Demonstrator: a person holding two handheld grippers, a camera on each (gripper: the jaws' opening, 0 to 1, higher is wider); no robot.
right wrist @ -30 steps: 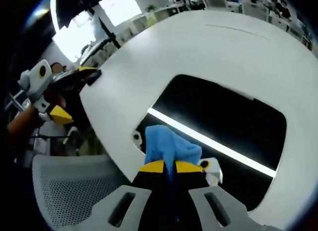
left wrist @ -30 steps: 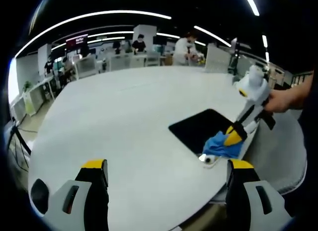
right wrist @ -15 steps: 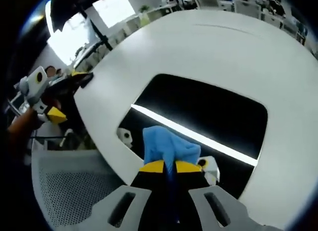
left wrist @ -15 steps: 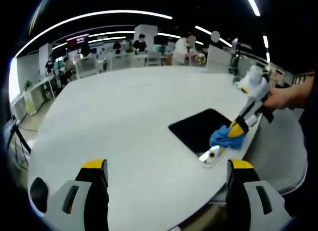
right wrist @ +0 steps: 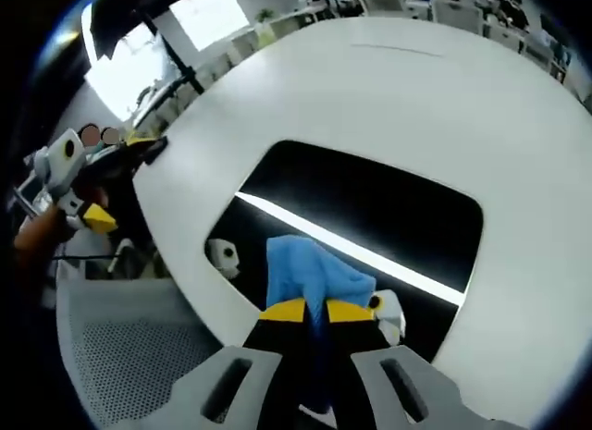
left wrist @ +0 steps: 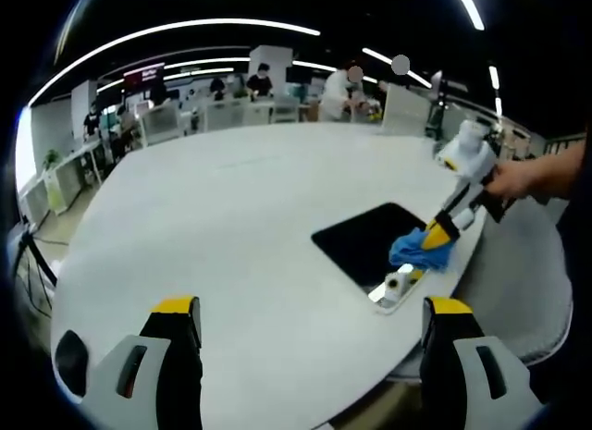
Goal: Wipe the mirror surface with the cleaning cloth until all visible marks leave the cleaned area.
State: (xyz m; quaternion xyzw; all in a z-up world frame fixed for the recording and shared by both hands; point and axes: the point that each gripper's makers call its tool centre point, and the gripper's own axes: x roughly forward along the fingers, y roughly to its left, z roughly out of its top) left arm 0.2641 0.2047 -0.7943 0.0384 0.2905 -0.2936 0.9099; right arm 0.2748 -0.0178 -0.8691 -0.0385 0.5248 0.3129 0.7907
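A dark rectangular mirror lies flat on the white table, near its right edge. It reflects a bright ceiling light strip. My right gripper is shut on a blue cleaning cloth, which presses on the mirror's near end. My left gripper is open and holds nothing. It hovers low over the table's near edge, well short of the mirror. The left gripper also appears at the left of the right gripper view, held in a hand.
A grey mesh chair stands beside the table edge below the mirror. White feet of the mirror frame poke out at its near end. Several people and desks are far behind the table.
The right gripper has slid the blue cloth along the mirror's near end, away from the corner foot and farther onto the glass. The left gripper has stayed still.
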